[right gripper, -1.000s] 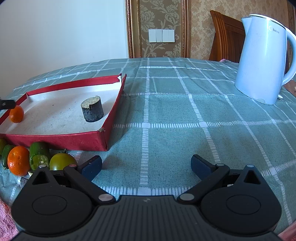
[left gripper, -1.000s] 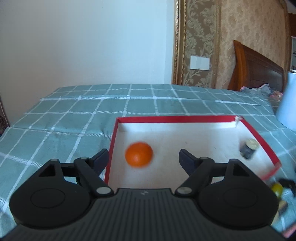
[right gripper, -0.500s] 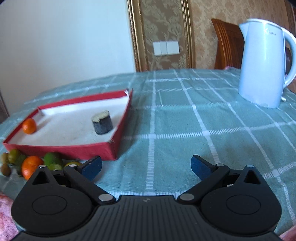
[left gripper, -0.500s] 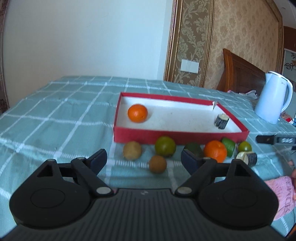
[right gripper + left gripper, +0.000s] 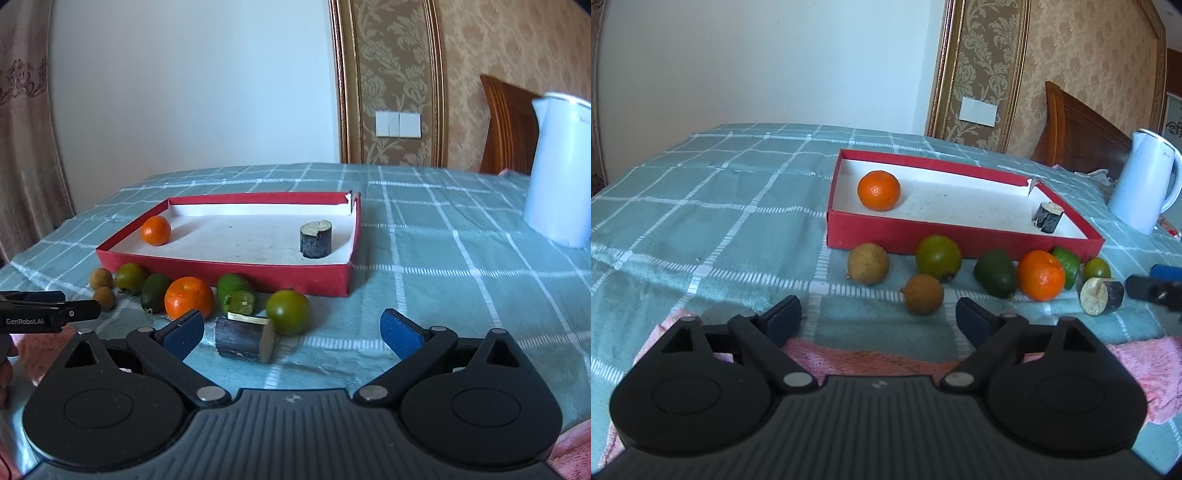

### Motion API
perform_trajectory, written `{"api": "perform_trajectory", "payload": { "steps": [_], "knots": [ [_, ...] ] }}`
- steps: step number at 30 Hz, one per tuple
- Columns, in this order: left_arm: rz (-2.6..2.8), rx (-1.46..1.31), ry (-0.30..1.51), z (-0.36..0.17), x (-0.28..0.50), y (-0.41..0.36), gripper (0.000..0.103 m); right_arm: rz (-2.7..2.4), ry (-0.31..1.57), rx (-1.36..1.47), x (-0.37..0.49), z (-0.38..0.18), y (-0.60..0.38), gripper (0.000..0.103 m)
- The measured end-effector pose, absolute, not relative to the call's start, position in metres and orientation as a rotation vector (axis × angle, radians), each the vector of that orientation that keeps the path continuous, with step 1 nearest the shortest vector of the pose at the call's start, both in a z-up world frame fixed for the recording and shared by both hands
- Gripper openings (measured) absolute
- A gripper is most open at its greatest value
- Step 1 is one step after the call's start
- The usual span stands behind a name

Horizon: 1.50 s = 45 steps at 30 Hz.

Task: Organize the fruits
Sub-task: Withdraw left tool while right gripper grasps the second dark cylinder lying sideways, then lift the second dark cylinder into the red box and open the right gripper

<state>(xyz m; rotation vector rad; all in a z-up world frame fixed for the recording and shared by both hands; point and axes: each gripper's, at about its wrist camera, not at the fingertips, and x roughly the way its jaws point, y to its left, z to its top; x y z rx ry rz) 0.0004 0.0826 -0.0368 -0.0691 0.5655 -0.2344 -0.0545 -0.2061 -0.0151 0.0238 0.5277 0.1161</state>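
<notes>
A red tray (image 5: pixel 923 240) (image 5: pixel 229 271) holds an orange (image 5: pixel 878 190) (image 5: pixel 155 230) at its left end and a dark cut stalk piece (image 5: pixel 1048 217) (image 5: pixel 316 239) at its right end. Before its front wall lie several fruits: two brown ones (image 5: pixel 868 263) (image 5: pixel 922 294), a green one (image 5: pixel 938 257), an avocado (image 5: pixel 995 272), an orange (image 5: pixel 1040 275) (image 5: pixel 189 297), limes and a second stalk piece (image 5: pixel 1101 295) (image 5: pixel 245 339). My left gripper (image 5: pixel 878 320) is open and empty, short of the fruits. My right gripper (image 5: pixel 291 334) is open around the lying stalk piece without touching it.
A white kettle (image 5: pixel 1143 182) (image 5: pixel 561 170) stands on the checked green cloth (image 5: pixel 701 206) at the right. A pink towel (image 5: pixel 1141 365) lies along the near edge. The left gripper's fingers (image 5: pixel 48 312) reach in at the left of the right wrist view.
Both grippers have drawn back and up from the tray. The row of fruits before the tray has come into full view. Both stay open.
</notes>
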Motion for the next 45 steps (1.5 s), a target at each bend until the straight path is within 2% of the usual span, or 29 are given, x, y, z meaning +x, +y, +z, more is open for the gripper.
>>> {"api": "perform_trajectory", "payload": {
  "steps": [6, 11, 13, 18, 28, 35, 45],
  "knots": [
    [-0.252, -0.078, 0.574, -0.038, 0.002, 0.084, 0.096, 0.136, 0.559, 0.012, -0.05, -0.026, -0.197, 0.088],
    [-0.249, -0.057, 0.57, -0.039, -0.001, 0.081, 0.097, 0.14, 0.592, -0.018, -0.042, -0.033, -0.187, 0.058],
    [-0.248, -0.047, 0.568, -0.039, -0.001, 0.079, 0.098, 0.14, 0.602, -0.036, -0.04, -0.036, -0.182, 0.056],
    [-0.253, -0.026, 0.576, -0.04, -0.001, 0.076, 0.102, 0.154, 0.593, -0.051, -0.041, -0.039, -0.177, 0.037],
    [-0.247, 0.007, 0.578, -0.041, -0.001, 0.07, 0.103, 0.167, 0.583, 0.015, -0.044, -0.037, -0.185, 0.035],
    [-0.243, 0.02, 0.58, -0.042, -0.001, 0.069, 0.103, 0.203, 0.539, 0.02, -0.045, -0.014, -0.189, 0.035],
    [-0.246, 0.015, 0.577, -0.042, -0.002, 0.069, 0.103, 0.198, 0.512, -0.041, 0.009, 0.003, -0.181, 0.035]
  ]
}}
